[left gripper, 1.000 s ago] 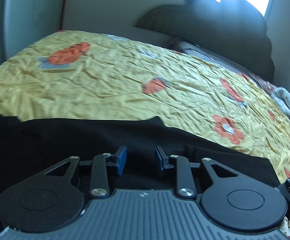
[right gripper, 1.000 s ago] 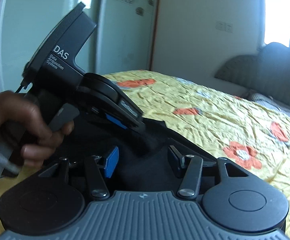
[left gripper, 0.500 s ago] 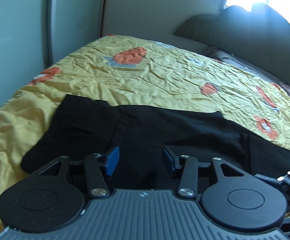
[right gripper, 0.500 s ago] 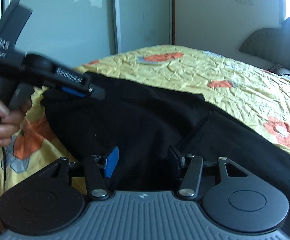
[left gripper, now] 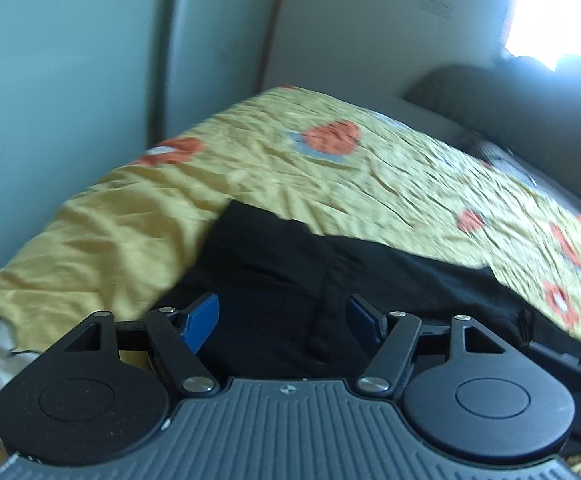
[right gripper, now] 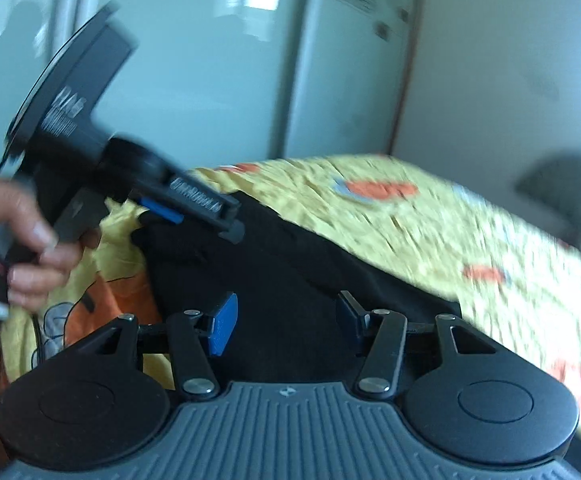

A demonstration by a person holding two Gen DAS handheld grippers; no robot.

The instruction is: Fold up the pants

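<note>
- Black pants (left gripper: 330,272) are spread flat on a yellow flowered bedspread (left gripper: 330,168), filling the lower centre of the left wrist view.
- The long axis of the pants is seen running from the middle left toward the lower right of that frame.
- The left gripper (left gripper: 282,316) is held just over the cloth, blue pads apart, nothing clamped.
- In the right wrist view, the right gripper (right gripper: 286,320) is also spread wide and empty above the pants.
- The near left end of the pants is judged closest to the left gripper, seen at middle left of the right wrist view.
</note>
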